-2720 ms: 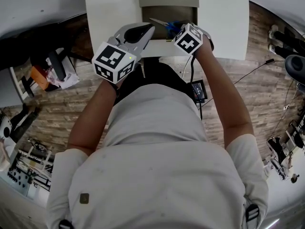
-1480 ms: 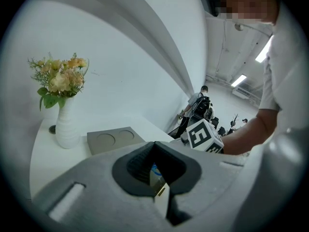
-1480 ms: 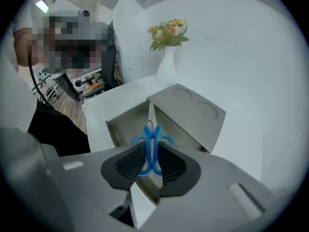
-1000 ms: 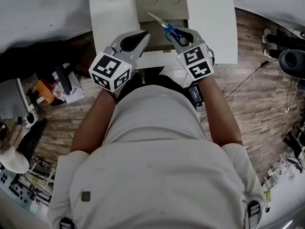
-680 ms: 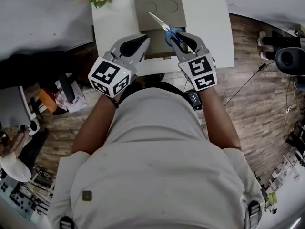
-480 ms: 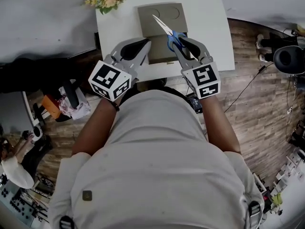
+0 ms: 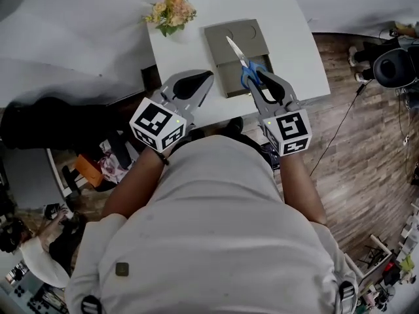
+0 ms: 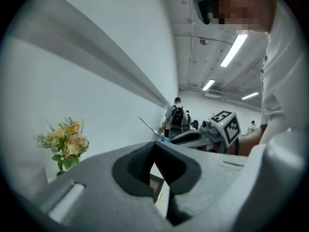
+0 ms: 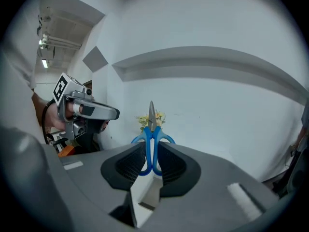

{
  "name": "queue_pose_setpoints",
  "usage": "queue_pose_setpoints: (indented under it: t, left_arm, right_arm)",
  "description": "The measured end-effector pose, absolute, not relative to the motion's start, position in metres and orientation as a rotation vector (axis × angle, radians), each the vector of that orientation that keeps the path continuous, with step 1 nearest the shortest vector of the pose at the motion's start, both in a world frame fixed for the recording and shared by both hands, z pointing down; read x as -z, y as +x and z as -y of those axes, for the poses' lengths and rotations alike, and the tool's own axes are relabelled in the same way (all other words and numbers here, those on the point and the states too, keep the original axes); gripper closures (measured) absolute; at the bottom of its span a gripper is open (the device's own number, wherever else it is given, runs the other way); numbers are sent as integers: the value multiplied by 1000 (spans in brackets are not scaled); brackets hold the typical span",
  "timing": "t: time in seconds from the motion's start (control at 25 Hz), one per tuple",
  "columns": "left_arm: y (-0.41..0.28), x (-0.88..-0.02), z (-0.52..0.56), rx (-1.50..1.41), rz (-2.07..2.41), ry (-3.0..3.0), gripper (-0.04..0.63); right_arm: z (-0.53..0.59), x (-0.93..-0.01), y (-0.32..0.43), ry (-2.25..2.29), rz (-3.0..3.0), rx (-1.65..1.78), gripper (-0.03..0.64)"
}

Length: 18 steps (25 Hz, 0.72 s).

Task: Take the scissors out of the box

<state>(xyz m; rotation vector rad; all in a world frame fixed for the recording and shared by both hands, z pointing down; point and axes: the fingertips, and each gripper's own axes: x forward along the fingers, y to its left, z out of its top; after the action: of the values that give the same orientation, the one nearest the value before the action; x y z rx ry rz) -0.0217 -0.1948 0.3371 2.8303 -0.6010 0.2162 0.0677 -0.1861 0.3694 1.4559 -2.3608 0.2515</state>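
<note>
Blue-handled scissors [image 7: 236, 51] are clamped by the handles in my right gripper [image 7: 253, 77], which is shut on them. Their closed blades point away over the grey-brown box [image 7: 252, 34] on the white table [image 7: 190, 44]. In the right gripper view the scissors [image 9: 151, 129] stand upright between the pads [image 9: 131, 164], blade tip up. My left gripper [image 7: 207, 76] hovers to the left of the box, shut with nothing in it; in its own view the fingertips [image 8: 153, 147] meet. The scissors are in the air above the box.
A small bunch of yellow flowers [image 7: 171, 8] stands at the table's far left corner, also in the left gripper view as the flowers [image 8: 65, 141]. A dark chair [image 7: 396, 64] is at the right, clutter [image 7: 98, 169] on the floor at the left. A person [image 8: 176, 115] stands far off.
Both grippers have risen away from the table, the right one carrying the scissors up above the box. The table and box now look smaller and farther below.
</note>
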Motion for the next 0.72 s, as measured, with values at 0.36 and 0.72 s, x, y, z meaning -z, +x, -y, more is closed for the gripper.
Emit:
queue_pose_setpoints:
  t: [0.36,0.72]
  left_arm:
    - [-62,-343,162,-220,417,2835,591]
    - [-63,-345,129,-213,312,2845,591]
  right_arm:
    - [132,-367,29,1627,2294,-339,517]
    - [87,-353,24,1711,2284,-321,517]
